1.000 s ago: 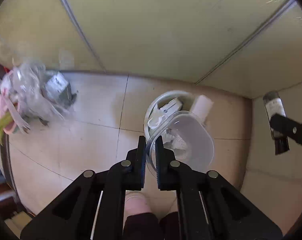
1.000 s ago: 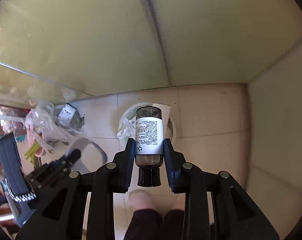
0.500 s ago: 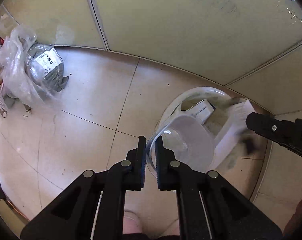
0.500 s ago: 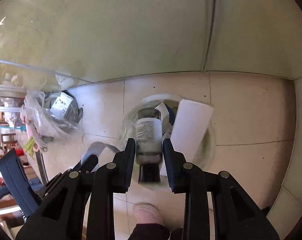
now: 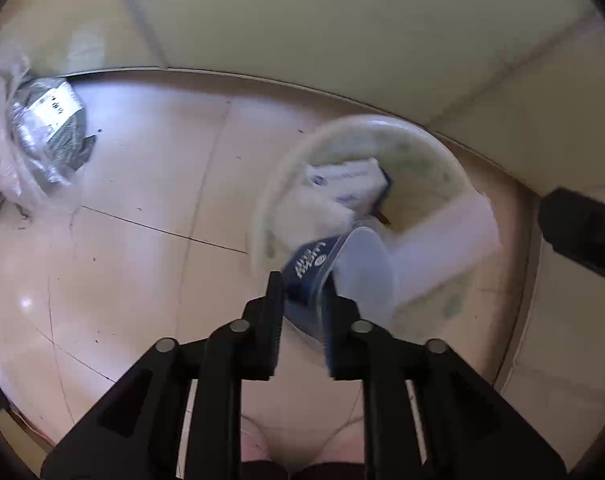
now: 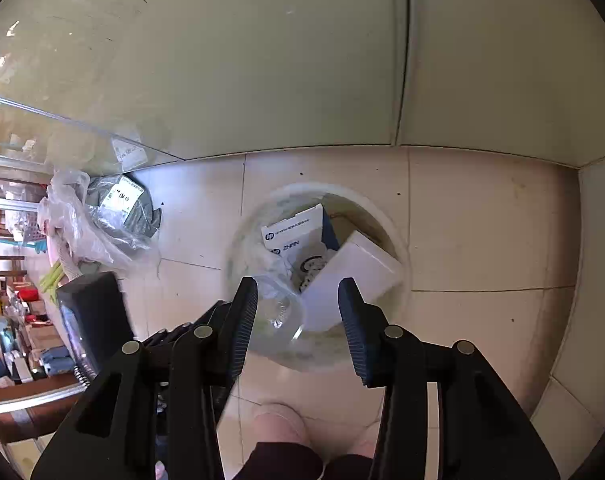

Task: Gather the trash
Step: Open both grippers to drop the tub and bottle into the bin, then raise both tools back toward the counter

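A round white bin (image 5: 382,120) (image 6: 238,240) stands on the tiled floor by the wall, holding a white box (image 6: 354,272) and a blue-and-white carton (image 5: 346,180) (image 6: 294,232). My left gripper (image 5: 305,292) hangs straight over its near rim. Its jaws are opening, and a clear plastic container with a dark blue label (image 5: 322,272) tips loose between them. My right gripper (image 6: 298,286) is also above the bin with its jaws opening and nothing between them. The clear container (image 6: 278,308) shows at its left finger. The dark bottle is not plainly visible.
A crumpled plastic bag with a grey labelled bundle (image 5: 42,128) (image 6: 102,216) lies on the floor left of the bin. Cream wall panels rise right behind it. The person's feet (image 6: 278,420) stand just in front. Cluttered shelves (image 6: 6,320) fill the far left.
Both grippers have sunk toward the bin. The right jaws have parted and the dark bottle has left them. The left jaws have widened and the clear container has tipped over.
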{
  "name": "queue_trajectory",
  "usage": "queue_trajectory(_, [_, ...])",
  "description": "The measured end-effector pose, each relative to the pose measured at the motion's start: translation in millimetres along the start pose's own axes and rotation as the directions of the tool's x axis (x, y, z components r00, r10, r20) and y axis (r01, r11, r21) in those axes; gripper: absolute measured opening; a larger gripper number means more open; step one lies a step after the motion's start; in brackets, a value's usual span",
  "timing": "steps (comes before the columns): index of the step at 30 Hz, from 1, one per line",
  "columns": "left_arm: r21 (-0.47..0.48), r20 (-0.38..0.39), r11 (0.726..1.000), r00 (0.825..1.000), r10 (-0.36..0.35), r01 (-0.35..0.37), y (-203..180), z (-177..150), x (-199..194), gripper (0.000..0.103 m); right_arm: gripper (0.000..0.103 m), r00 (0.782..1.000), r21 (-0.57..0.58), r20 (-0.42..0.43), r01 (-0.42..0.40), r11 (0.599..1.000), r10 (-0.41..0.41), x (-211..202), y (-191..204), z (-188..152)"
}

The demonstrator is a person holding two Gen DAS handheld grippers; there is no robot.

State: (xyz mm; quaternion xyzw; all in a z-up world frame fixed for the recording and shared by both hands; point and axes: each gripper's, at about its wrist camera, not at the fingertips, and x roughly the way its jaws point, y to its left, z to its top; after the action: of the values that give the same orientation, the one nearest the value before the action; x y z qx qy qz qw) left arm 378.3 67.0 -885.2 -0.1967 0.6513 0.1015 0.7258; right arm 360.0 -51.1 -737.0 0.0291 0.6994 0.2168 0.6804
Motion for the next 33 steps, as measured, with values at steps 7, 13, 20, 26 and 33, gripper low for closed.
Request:
queue_trajectory(7, [0.058, -0.017, 0.998, 1.0, -0.007, 0.008, -16.1, -5.3, -41.3, 0.033, 0.039, 1.0, 0.002, 0.022, 0.005, 1.0, -0.005, -38.1, 9.9, -2.1])
queue_trajectory(13, [0.068, 0.031, 0.998, 0.999, -0.005, 0.003, -20.4, 2.5, -133.3, 0.033, 0.039, 0.998, -0.007, 0.053, 0.017, 1.0, -0.017, -108.8, 28.3, -3.9])
queue_trajectory(20, [0.108, 0.154, 0.994, 0.988, -0.025, 0.009, -37.0, 22.4, -287.2, 0.033, 0.039, 0.992, -0.052, 0.125, 0.023, 0.998, -0.017, -225.1, 75.0, -6.9])
queue_trajectory(26, [0.159, 0.273, 0.987, 0.962, -0.028, -0.017, -45.8, 28.8, -428.2, 0.033, 0.039, 0.971, -0.091, 0.241, 0.025, 0.995, -0.002, -333.7, 118.6, -11.5])
queue_trajectory(33, [0.174, 0.378, 0.985, 0.923, -0.068, 0.001, -41.9, 22.4, -571.3, 0.035, 0.039, 0.93, -0.091, 0.366, 0.0, 0.996, 0.034, -448.0, 161.9, -20.3])
